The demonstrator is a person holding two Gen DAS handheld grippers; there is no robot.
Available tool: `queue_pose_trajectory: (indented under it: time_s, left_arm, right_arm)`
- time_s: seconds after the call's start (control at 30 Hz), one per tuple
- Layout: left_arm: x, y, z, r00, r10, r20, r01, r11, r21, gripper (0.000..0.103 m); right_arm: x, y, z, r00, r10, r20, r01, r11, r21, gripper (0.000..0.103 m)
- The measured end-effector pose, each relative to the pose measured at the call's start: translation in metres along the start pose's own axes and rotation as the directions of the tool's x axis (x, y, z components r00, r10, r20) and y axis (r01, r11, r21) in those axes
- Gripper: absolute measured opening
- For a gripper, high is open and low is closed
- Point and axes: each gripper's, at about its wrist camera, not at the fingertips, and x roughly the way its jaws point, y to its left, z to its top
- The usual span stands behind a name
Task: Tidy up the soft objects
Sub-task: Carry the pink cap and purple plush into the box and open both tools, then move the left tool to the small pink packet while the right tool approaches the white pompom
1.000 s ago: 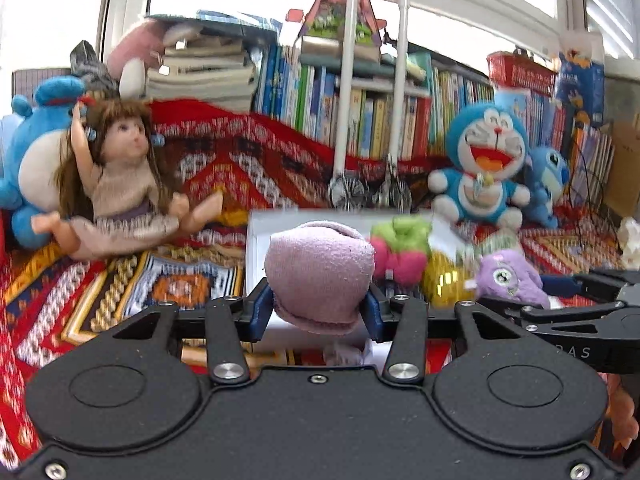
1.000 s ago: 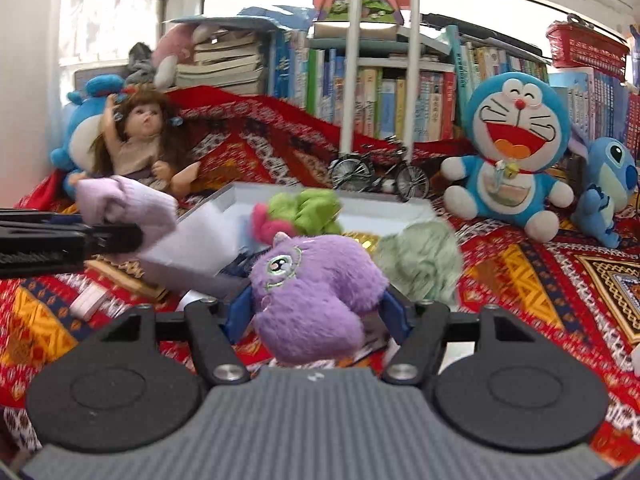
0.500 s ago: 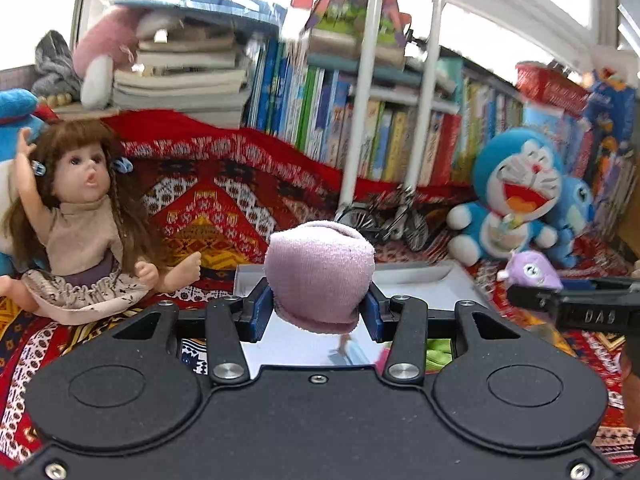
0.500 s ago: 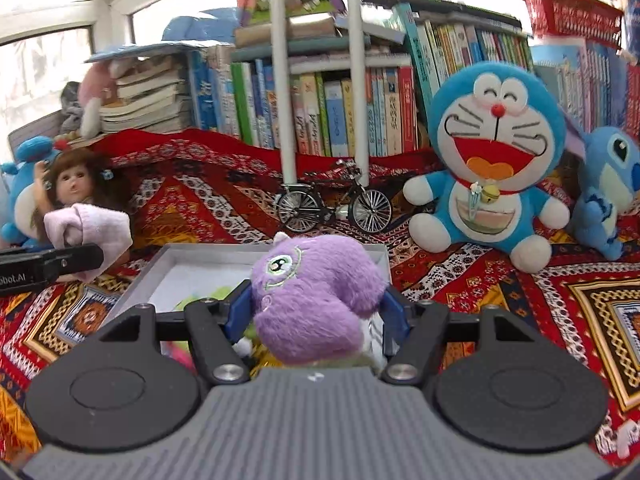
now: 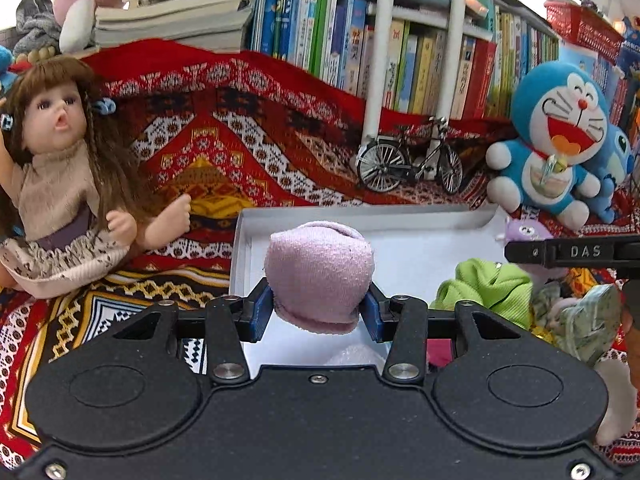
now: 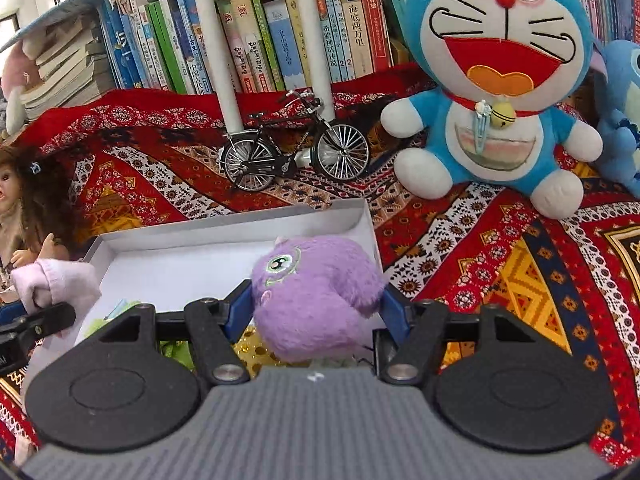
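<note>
A white box (image 5: 400,216) lies on the patterned blanket (image 6: 500,248). Over it, the right gripper (image 6: 316,312) is closed around a purple plush toy (image 6: 316,288), and the left gripper (image 5: 318,310) squeezes a pink sock ball (image 5: 318,276).

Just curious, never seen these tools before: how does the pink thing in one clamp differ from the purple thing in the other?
The pink sock bundle is smooth terry cloth with no face; the purple plush toy is shaggy with a stitched eye. The sock is in the left gripper, the toy in the right gripper. The toy looks bulkier. Both are soft, squeezed between blue pads above the white box.
</note>
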Motion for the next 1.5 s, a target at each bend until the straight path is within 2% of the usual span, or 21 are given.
queue_pose_trajectory:
  time_s: [0.73, 0.8, 0.83, 0.97, 1.07, 1.13, 1.3, 1.5]
  left_arm:
    - [0.016, -0.009, -0.011, 0.999, -0.003, -0.045, 0.003, 1.0, -0.001, 0.045]
    - [0.014, -0.009, -0.012, 0.999, -0.007, -0.041, 0.007, 1.0, -0.004, 0.045]
    - [0.013, -0.009, -0.012, 0.999, -0.009, -0.038, 0.009, 1.0, -0.005, 0.045]
    - [0.004, -0.011, -0.012, 1.0, -0.011, -0.023, 0.011, 1.0, 0.007, 0.052]
    - [-0.006, -0.013, -0.012, 1.0, 0.002, 0.0, -0.002, 1.0, 0.019, 0.068]
    - [-0.017, -0.013, -0.013, 0.999, -0.004, 0.035, 0.003, 1.0, 0.023, 0.082]
    - [-0.045, -0.013, -0.019, 0.998, -0.041, 0.055, 0.041, 0.999, 0.016, 0.084]
    - [-0.09, -0.014, -0.047, 0.989, -0.082, 0.119, 0.081, 0.997, 0.008, 0.089]
  right_arm:
    - [0.009, 0.006, -0.006, 1.0, 0.017, -0.003, -0.017, 1.0, -0.019, 0.072]
    - [0.007, 0.006, -0.007, 1.0, 0.013, 0.001, -0.013, 1.0, -0.019, 0.079]
    - [0.006, 0.006, -0.007, 1.0, 0.013, 0.004, -0.013, 1.0, -0.019, 0.079]
    - [-0.001, 0.006, -0.008, 1.0, 0.015, 0.013, -0.015, 1.0, -0.021, 0.082]
    - [-0.013, 0.006, -0.009, 0.999, 0.021, 0.03, -0.021, 1.0, -0.016, 0.085]
    - [-0.027, 0.008, -0.012, 0.997, 0.037, 0.061, -0.036, 0.999, -0.029, 0.086]
    - [-0.062, 0.014, -0.026, 0.989, 0.06, 0.135, -0.051, 0.996, -0.072, 0.092]
    - [-0.102, 0.018, -0.049, 0.975, 0.083, 0.208, -0.064, 0.993, -0.099, 0.096]
